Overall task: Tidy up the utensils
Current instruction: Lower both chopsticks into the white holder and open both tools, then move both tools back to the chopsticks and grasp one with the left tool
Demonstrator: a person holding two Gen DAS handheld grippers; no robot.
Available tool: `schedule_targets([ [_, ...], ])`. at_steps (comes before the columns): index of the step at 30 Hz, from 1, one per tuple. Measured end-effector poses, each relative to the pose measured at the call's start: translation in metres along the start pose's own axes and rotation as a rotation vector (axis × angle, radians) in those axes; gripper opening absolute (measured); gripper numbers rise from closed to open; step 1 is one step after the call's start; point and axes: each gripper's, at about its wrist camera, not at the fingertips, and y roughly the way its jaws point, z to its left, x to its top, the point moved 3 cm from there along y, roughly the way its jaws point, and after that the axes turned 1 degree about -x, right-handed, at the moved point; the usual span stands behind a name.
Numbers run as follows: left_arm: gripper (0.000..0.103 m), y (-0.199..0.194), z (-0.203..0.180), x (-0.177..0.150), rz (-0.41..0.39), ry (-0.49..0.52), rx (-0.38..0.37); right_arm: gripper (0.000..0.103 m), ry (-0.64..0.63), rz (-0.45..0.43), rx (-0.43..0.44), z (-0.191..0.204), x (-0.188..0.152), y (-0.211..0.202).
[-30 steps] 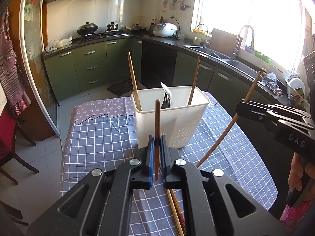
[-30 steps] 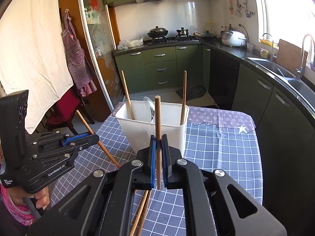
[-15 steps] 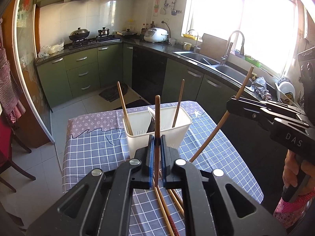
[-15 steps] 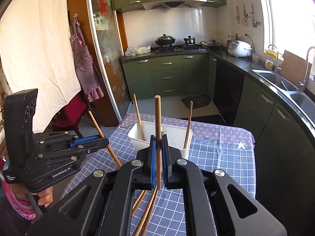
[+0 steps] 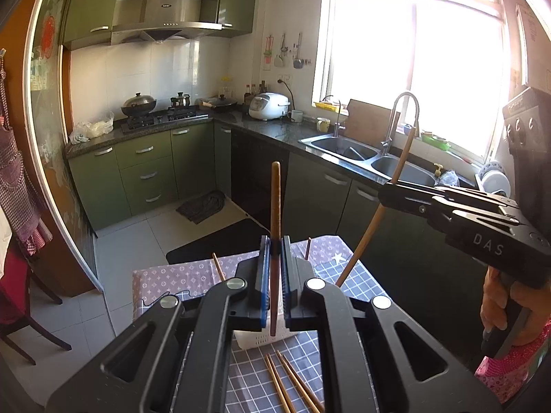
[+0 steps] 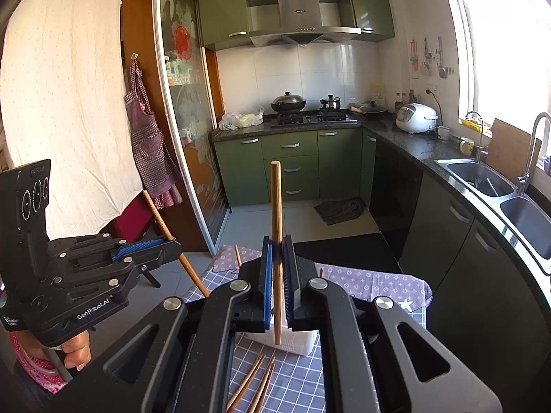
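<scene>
My left gripper (image 5: 274, 254) is shut on a dark brown chopstick (image 5: 275, 206) held upright, high above the table. My right gripper (image 6: 279, 254) is shut on a lighter wooden chopstick (image 6: 276, 206), also upright. The white slotted utensil basket (image 5: 261, 339) stands on the checked tablecloth, mostly hidden behind the fingers; it also shows in the right wrist view (image 6: 296, 342). Two chopstick tips (image 5: 217, 266) stick out of it. Several loose chopsticks (image 5: 289, 385) lie on the cloth in front of the basket. The other gripper shows in each view, right (image 5: 385, 196) and left (image 6: 177, 246).
The table with its blue checked cloth (image 6: 375, 285) stands in a kitchen. Green cabinets (image 5: 148, 172) and a stove are beyond. A counter with a double sink (image 5: 365, 158) runs along the right. A red chair (image 5: 13, 292) stands at the left.
Both grippers have risen and pulled back from the basket, each still holding its chopstick. The basket now sits lower and smaller in both views, with more of the kitchen visible.
</scene>
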Motion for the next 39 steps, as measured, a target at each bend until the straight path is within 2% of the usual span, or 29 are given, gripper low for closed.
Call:
schedule_targets([
  [3, 0.006, 0.008, 0.004, 0.011, -0.019, -0.006, 0.019, 0.007, 0.013, -0.005, -0.018, -0.009, 0.015, 0.011],
  [7, 0.006, 0.036, 0.012, 0.009, 0.010, -0.021, 0.037, 0.007, 0.026, 0.020, -0.035, -0.025, 0.020, 0.041],
  [14, 0.006, 0.091, 0.033, -0.020, 0.107, -0.052, 0.069, 0.007, 0.057, 0.133, -0.024, -0.040, -0.028, 0.108],
  [21, 0.006, 0.117, 0.043, -0.050, 0.191, -0.059, 0.082, 0.007, 0.065, 0.201, -0.024, -0.045, -0.062, 0.138],
  [25, 0.007, 0.120, 0.045, -0.058, 0.214, -0.060, 0.088, 0.011, 0.055, 0.193, -0.027, -0.039, -0.068, 0.133],
  [29, 0.013, 0.108, 0.044, -0.057, 0.206, -0.062, 0.084, 0.013, 0.049, 0.150, -0.025, -0.031, -0.062, 0.109],
  [31, 0.013, 0.095, 0.042, -0.054, 0.186, -0.056, 0.083, 0.017, 0.046, 0.114, -0.018, -0.028, -0.061, 0.089],
  [33, 0.016, 0.080, 0.038, -0.055, 0.172, -0.051, 0.081, 0.026, 0.042, 0.078, -0.025, -0.025, -0.067, 0.069],
  [35, 0.020, 0.069, 0.035, -0.063, 0.179, -0.051, 0.079, 0.027, 0.037, 0.072, -0.047, -0.023, -0.084, 0.054],
  [37, 0.020, 0.062, 0.032, -0.082, 0.210, -0.052, 0.080, 0.027, 0.042, 0.102, -0.062, -0.025, -0.113, 0.049],
  [39, 0.021, 0.061, 0.031, -0.108, 0.259, -0.066, 0.070, 0.033, 0.049, 0.145, -0.097, -0.028, -0.152, 0.051],
])
